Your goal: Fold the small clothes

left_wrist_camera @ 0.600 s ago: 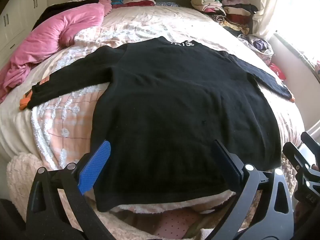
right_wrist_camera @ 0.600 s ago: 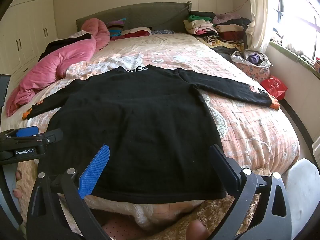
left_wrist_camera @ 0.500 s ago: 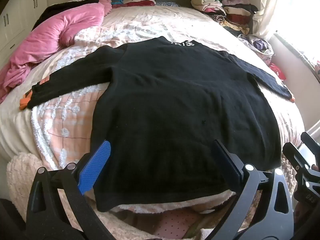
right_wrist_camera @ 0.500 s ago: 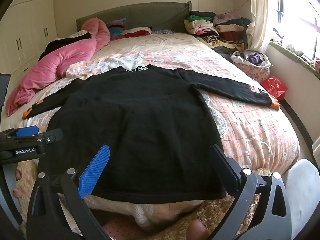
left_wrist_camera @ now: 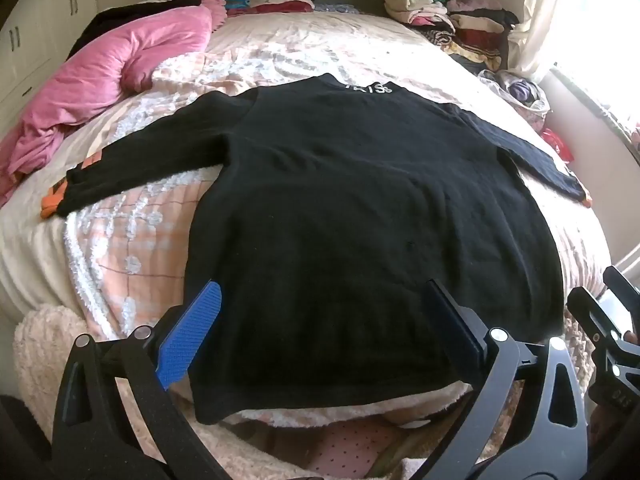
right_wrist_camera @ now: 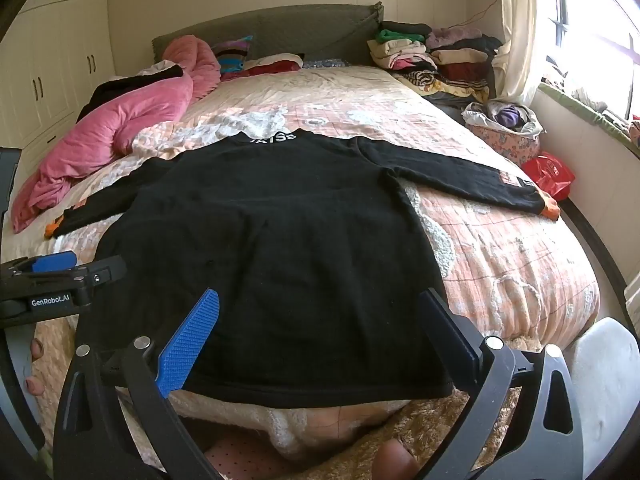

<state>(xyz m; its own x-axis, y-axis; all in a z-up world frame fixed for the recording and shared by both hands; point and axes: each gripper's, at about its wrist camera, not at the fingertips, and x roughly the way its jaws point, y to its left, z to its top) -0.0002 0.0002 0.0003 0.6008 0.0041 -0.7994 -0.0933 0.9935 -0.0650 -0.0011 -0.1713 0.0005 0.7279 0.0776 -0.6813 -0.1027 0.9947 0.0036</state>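
A black long-sleeved sweater [left_wrist_camera: 360, 220] [right_wrist_camera: 272, 240] lies flat on the bed, collar at the far end, hem toward me, both sleeves spread sideways with orange cuffs. My left gripper [left_wrist_camera: 320, 320] hovers open over the hem on the sweater's left half, nothing between its fingers. Over the right part of the hem my right gripper [right_wrist_camera: 316, 324] stands open too, and empty. The left gripper's body [right_wrist_camera: 52, 284] shows at the left edge of the right wrist view. The right gripper's frame [left_wrist_camera: 608, 336] shows at the right edge of the left wrist view.
A pink duvet [right_wrist_camera: 120, 132] is bunched along the bed's left side. Folded clothes [right_wrist_camera: 436, 56] are stacked at the far right by the headboard. A basket of laundry [right_wrist_camera: 504, 128] and a red bag [right_wrist_camera: 548, 176] sit between bed and window wall. A peach quilt [right_wrist_camera: 500, 248] covers the bed.
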